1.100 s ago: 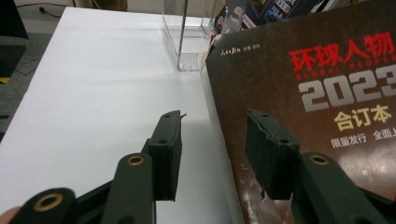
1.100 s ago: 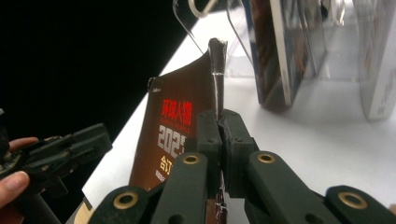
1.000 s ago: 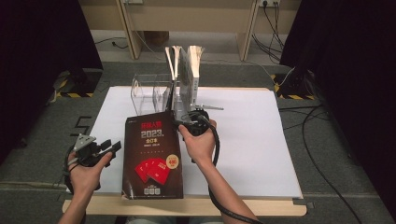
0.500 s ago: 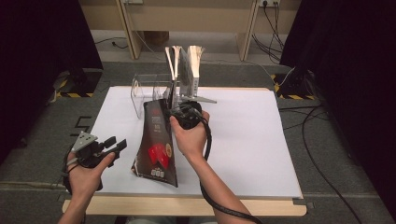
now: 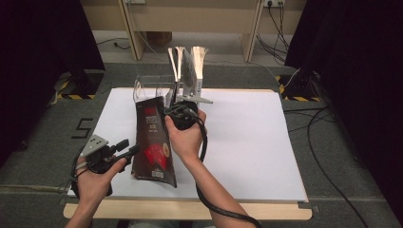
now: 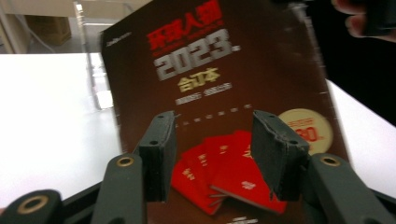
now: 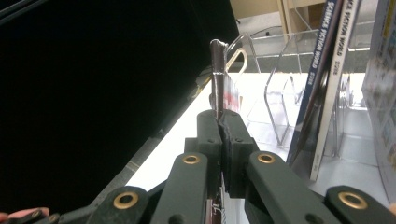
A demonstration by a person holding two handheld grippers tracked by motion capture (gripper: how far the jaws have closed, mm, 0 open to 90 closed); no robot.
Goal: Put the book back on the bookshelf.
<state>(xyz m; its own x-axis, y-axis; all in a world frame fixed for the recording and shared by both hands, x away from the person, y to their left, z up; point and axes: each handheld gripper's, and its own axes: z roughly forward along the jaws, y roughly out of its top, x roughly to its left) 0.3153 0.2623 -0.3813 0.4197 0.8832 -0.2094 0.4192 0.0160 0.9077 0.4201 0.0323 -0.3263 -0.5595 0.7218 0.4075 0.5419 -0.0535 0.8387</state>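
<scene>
1. The dark-covered book (image 5: 153, 142) stood tilted on its lower edge near the front edge of the white surface (image 5: 247, 147), left of the middle, its top leaning toward the far edge
2. The right tool (image 5: 177, 115) was clamped shut on the book's upper edge; in the right gripper view the two pads met tightly on the thin edge of the book (image 7: 217, 70)
3. The left tool (image 5: 127, 148) sat just beside the book's left side, near the front left corner of the surface. Its jaws had just been opening and stood apart, with nothing between the pads; the book's cover (image 6: 224, 98) faced them in the left gripper view
4. A clear rack (image 5: 152, 85) with upright books (image 5: 190, 71) stood at the far edge of the surface, just beyond the right hand (image 5: 186, 137)
</scene>
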